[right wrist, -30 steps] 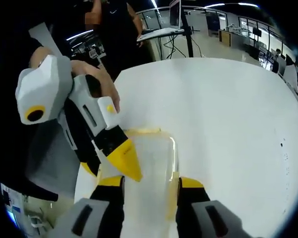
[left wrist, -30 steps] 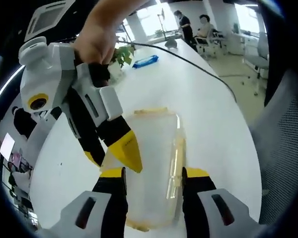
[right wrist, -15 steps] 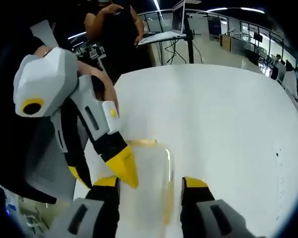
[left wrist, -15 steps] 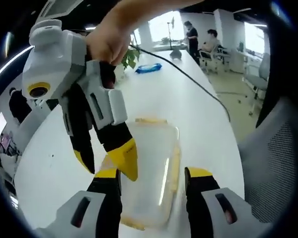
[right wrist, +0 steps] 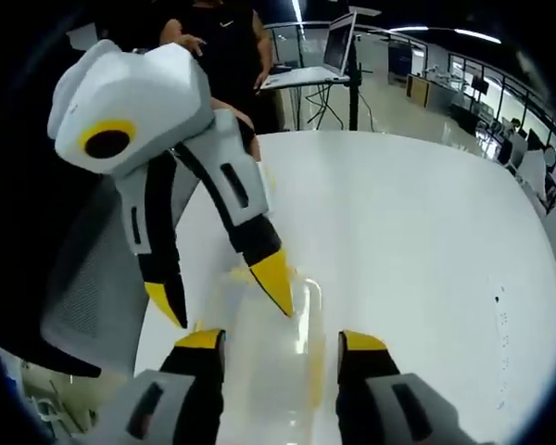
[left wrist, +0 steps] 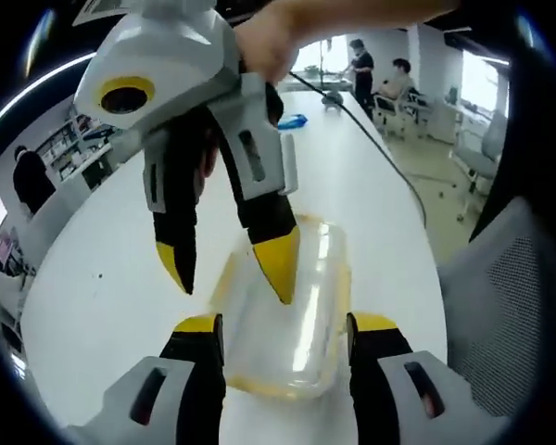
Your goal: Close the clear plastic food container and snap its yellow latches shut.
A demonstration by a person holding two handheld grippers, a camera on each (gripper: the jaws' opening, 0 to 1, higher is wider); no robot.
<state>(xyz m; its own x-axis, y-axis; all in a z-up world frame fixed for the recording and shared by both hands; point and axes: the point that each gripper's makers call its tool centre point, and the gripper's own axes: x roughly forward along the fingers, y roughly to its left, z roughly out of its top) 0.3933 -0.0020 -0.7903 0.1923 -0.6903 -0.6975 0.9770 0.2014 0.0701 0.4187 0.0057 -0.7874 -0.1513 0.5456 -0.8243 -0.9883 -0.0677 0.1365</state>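
Right now one clear plastic container [left wrist: 292,315] lies on the white table [left wrist: 102,278], near its edge beside a grey mesh chair [left wrist: 510,306]. My left gripper [left wrist: 285,326] sits low with its two jaws spread apart on either side of the container, holding nothing. My right gripper [left wrist: 230,271] hangs above it, two yellow-tipped jaws parted, one tip over the lid. In the right gripper view the same container [right wrist: 273,343] lies between my right gripper [right wrist: 280,343] jaws, with the left gripper [right wrist: 221,301] pointing down at it. Two people [left wrist: 375,65] are at the table's far end.
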